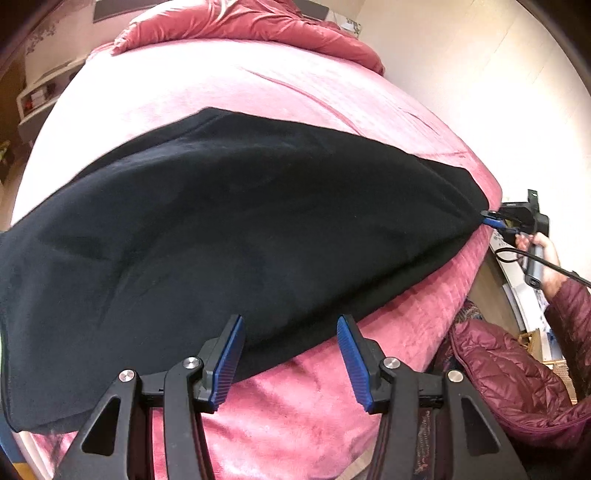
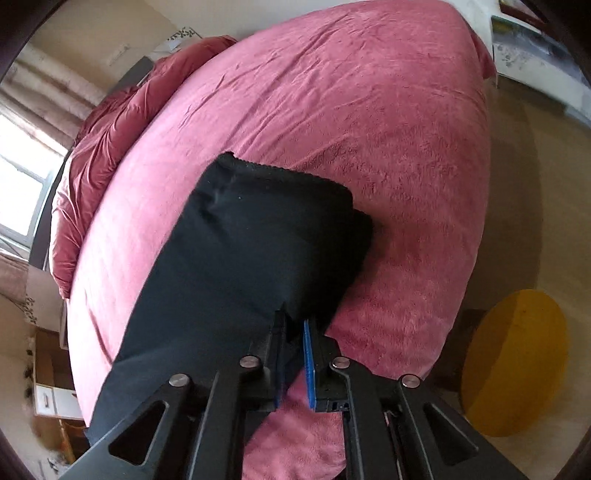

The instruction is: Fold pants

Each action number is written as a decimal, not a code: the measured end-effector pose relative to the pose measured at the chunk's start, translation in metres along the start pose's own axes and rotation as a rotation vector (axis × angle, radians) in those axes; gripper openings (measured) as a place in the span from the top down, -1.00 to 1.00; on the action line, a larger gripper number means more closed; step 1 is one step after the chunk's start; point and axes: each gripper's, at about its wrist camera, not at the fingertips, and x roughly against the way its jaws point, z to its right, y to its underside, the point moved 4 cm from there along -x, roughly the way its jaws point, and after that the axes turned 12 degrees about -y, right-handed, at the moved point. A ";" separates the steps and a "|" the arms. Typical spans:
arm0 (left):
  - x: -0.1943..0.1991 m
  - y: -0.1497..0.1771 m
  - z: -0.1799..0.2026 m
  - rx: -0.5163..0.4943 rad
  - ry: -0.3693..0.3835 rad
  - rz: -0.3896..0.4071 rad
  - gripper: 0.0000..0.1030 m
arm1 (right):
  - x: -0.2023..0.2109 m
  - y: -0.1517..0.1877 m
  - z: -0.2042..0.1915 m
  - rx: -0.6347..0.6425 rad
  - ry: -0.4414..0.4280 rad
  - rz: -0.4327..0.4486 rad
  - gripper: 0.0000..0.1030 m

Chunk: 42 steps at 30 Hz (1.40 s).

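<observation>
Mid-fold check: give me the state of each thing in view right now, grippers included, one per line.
Left gripper: open, empty, above the near bed edge.
Right gripper: shut on the black pants' end.
Black pants: spread across the bed, one end pinched and pulled taut.
Pink bedspread: flat, lightly creased.
Red duvet: bunched at the far end of the bed.

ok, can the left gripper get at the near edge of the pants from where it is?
Probably yes. The left gripper is open, and the near edge of the black pants lies just ahead of its fingertips on the pink bed, with nothing between. The right gripper grips the far end.
</observation>
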 end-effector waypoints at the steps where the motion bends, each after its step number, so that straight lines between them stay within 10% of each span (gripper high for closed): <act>1: 0.001 0.000 -0.001 -0.004 -0.011 0.011 -0.03 | 0.005 0.001 -0.003 0.010 -0.003 -0.002 0.63; 11: -0.013 0.009 0.022 -0.159 -0.047 0.024 -0.25 | -0.008 0.126 -0.076 0.156 -0.302 -0.349 0.46; 20: -0.027 0.005 0.020 -0.164 -0.045 0.028 -0.24 | -0.056 0.179 -0.094 0.083 -0.349 -0.460 0.46; 28: -0.028 0.000 0.013 -0.149 -0.024 0.047 0.84 | -0.045 0.187 -0.109 0.179 -0.311 -0.417 0.84; 42: -0.005 0.021 -0.002 -0.098 0.079 0.031 0.99 | -0.027 0.197 -0.109 0.227 -0.279 -0.433 0.86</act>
